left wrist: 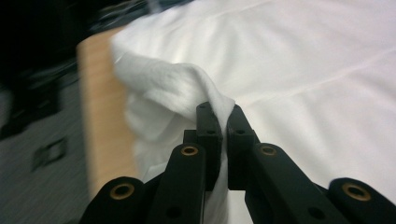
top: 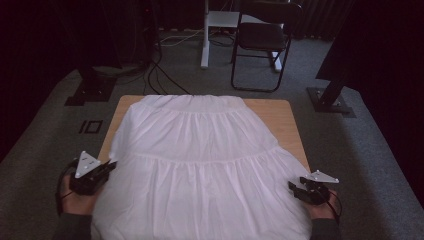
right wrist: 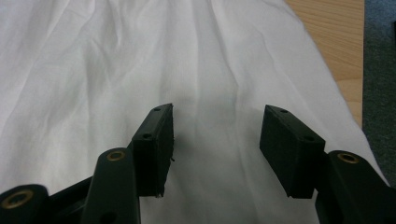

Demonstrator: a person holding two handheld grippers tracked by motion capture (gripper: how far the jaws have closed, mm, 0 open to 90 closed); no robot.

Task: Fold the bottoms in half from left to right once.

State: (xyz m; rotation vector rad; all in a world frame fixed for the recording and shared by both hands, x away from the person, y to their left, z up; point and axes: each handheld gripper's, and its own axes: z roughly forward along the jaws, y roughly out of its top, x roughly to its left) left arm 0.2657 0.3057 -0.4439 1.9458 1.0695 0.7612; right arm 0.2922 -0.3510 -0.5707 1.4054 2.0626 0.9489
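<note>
White skirt [top: 200, 165], light wooden table [top: 280, 117], black tools.

A white, thin cotton tiered skirt [top: 200, 165] with gathered seams is lying spread flat over most of the light wooden desk [top: 285, 120], its narrow waistband lying at the far edge and its wide hem hanging over the near edge. Its left side edge is being lifted into a bunched, raised fold [left wrist: 187, 88], while the rest is resting smooth with soft creases running lengthwise.
</note>
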